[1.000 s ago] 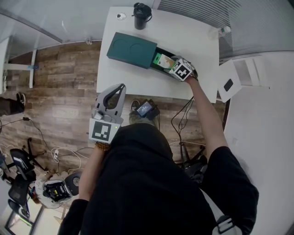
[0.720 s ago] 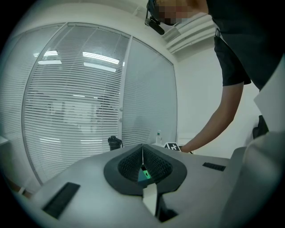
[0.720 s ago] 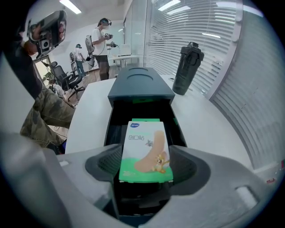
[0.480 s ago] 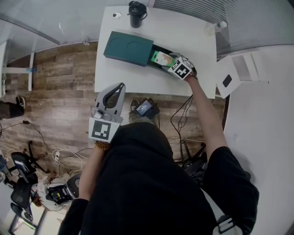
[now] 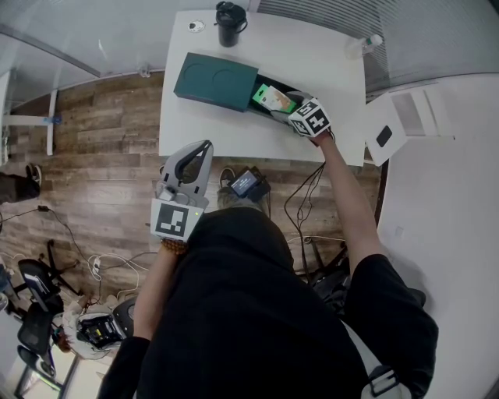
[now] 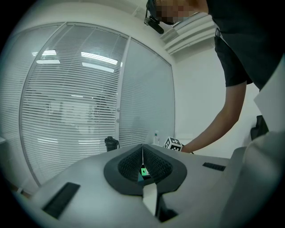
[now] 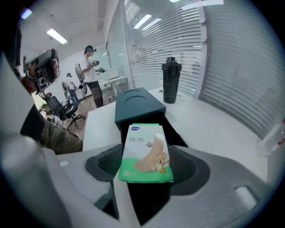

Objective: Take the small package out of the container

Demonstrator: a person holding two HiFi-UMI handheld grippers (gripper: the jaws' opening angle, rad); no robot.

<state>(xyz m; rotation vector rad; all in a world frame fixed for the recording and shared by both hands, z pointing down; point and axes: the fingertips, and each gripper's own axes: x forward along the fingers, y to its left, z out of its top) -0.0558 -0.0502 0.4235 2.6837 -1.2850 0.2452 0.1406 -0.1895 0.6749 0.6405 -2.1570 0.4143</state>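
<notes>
Your right gripper (image 7: 147, 171) is clamped on the package (image 7: 146, 153). Its own view shows the jaws pressing the two long edges low down, with most of the pack sticking out ahead of them. That hold is short on a light, thin box, so squeeze evenly and don't twist your wrist, or the pack may swivel between the pads.

The package sits over the open black end of the container (image 5: 216, 78), which lies on the table (image 5: 327, 54). It is tilted, with its far end toward the green cover. From the head view I can't say whether its lower edge is clear of the container's wall, so I'd treat it as not yet out. Lift straight up first, then draw back toward yourself. If you drag sideways early, a corner could catch on the rim and pull the pack loose. Pick your set-down spot on the bare table beside the container. The black cup (image 5: 228, 22) at the far edge is well away.

Your left gripper (image 6: 142, 156) is closed with nothing between its jaws, and it hangs off the table's near side, well apart from the work. The container looks heavy enough to stay put, so I judge you can leave that hand where it is. If the box starts to move, rest the closed jaws on its cover.
</notes>
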